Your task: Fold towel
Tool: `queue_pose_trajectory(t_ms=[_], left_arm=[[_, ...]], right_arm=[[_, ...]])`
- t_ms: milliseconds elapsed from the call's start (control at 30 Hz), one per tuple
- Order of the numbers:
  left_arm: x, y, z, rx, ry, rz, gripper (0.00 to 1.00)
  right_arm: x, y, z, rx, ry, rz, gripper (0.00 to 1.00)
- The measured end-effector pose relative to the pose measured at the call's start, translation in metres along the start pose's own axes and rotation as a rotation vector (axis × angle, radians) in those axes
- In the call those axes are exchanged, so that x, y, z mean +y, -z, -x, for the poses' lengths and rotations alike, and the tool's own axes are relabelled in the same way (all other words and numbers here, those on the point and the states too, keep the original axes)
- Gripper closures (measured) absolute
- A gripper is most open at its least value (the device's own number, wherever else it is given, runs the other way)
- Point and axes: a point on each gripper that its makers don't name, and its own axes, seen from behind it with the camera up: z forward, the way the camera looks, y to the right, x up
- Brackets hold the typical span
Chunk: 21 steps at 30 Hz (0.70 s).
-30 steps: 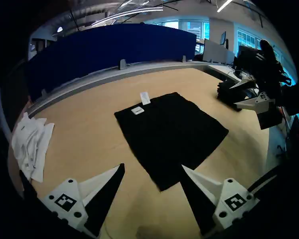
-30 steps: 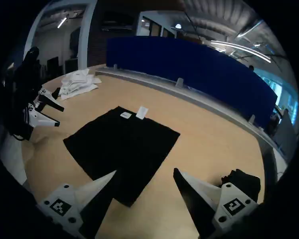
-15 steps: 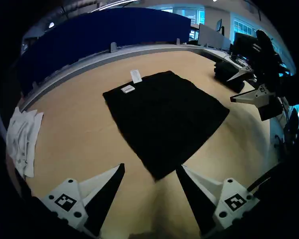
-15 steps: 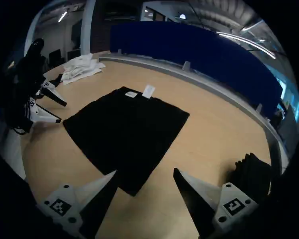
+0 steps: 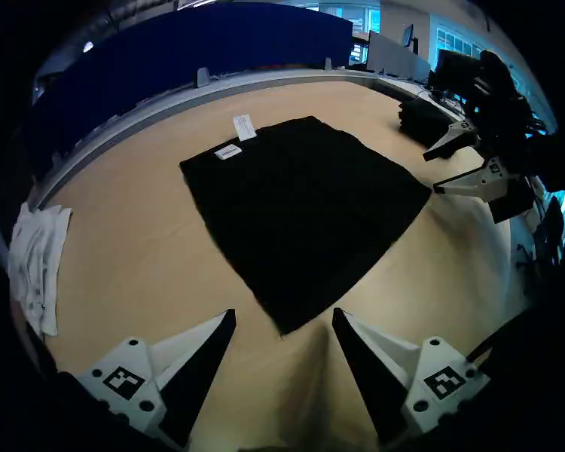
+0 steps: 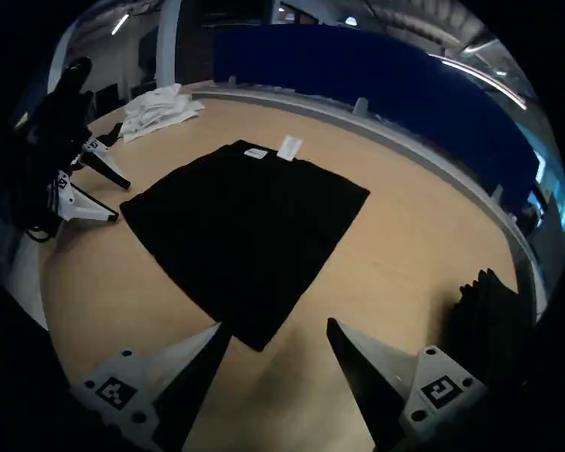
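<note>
Towel (image 5: 305, 211), black, spread flat on the wooden bench (image 5: 132, 248), with two white labels (image 5: 244, 126) at its far edge. Left tool (image 5: 282, 312) is held wide open and empty, one corner of the towel lying between its fingers in the left gripper view. Right tool (image 6: 276, 324) is equally wide open and empty at another corner of the towel. White cloths (image 5: 34, 264) lie well apart from the towel on the left tool's side; a dark folded stack (image 6: 486, 324) lies beyond the towel on the right tool's side.
</note>
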Motion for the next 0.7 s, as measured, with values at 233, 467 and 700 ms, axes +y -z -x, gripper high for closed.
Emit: queue_pose_trajectory(t_ms=[233, 467, 700], left_arm=[[0.005, 0.000, 0.004, -0.019, -0.004, 0.009, 0.05], [0.004, -0.002, 0.006, -0.024, 0.009, -0.011, 0.17], [0.003, -0.006, 0.006, -0.028, 0.004, -0.024, 0.28]], right_arm=[[-0.006, -0.004, 0.008, -0.016, -0.001, -0.019, 0.11], [-0.011, -0.006, 0.014, -0.030, 0.006, -0.041, 0.27], [-0.012, -0.008, 0.016, -0.035, 0.002, -0.047, 0.32]])
